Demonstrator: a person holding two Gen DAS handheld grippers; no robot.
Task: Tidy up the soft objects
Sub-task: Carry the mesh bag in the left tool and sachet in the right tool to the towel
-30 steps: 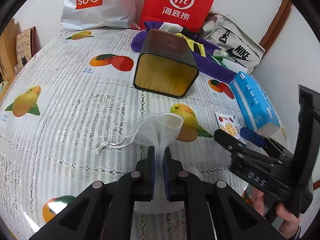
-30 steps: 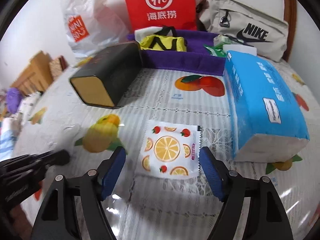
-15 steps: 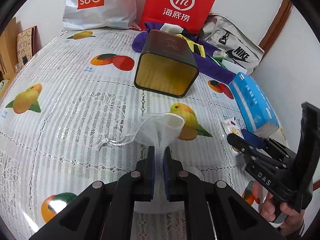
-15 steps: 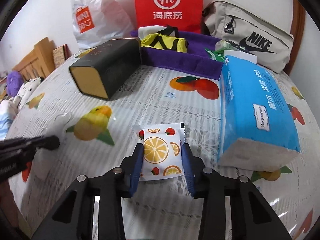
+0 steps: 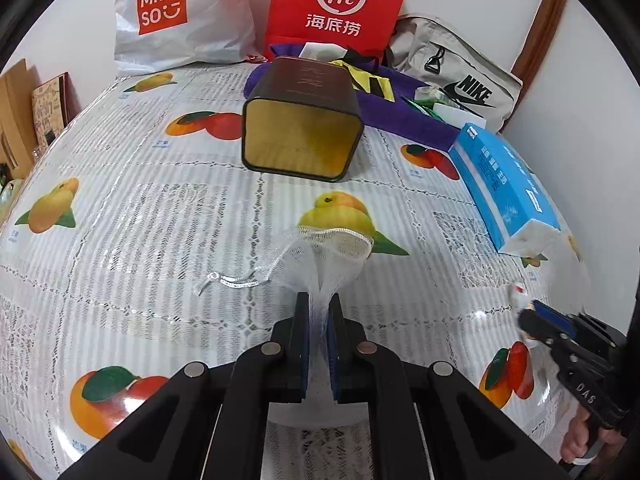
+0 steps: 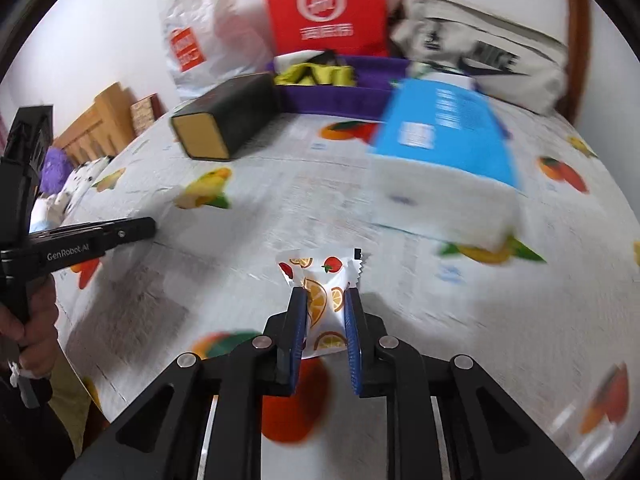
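Note:
My left gripper [image 5: 318, 306] is shut on a white mesh drawstring bag [image 5: 332, 258], whose open mouth fans out ahead of the fingers just above the fruit-print tablecloth [image 5: 132, 216]. My right gripper [image 6: 326, 300] is shut on a small white packet printed with orange slices [image 6: 322, 280], squeezed between the blue pads and lifted off the cloth. The right gripper [image 5: 532, 316] also shows at the right edge of the left wrist view, with a bit of the packet at its tip. The left gripper [image 6: 148, 228] shows at the left of the right wrist view.
A dark tin box [image 5: 302, 118] lies on its side, open gold end toward me. A blue tissue pack [image 5: 504, 182] sits to the right. At the back stand a purple tray [image 5: 404, 118] of items, a red bag [image 5: 336, 4], a white Miniso bag [image 5: 176, 12] and a grey Nike bag [image 5: 460, 76].
The right gripper closed its wide-open jaws on the orange-print packet and carried it off the cloth toward the near right. The left gripper stayed put, still gripping the mesh bag.

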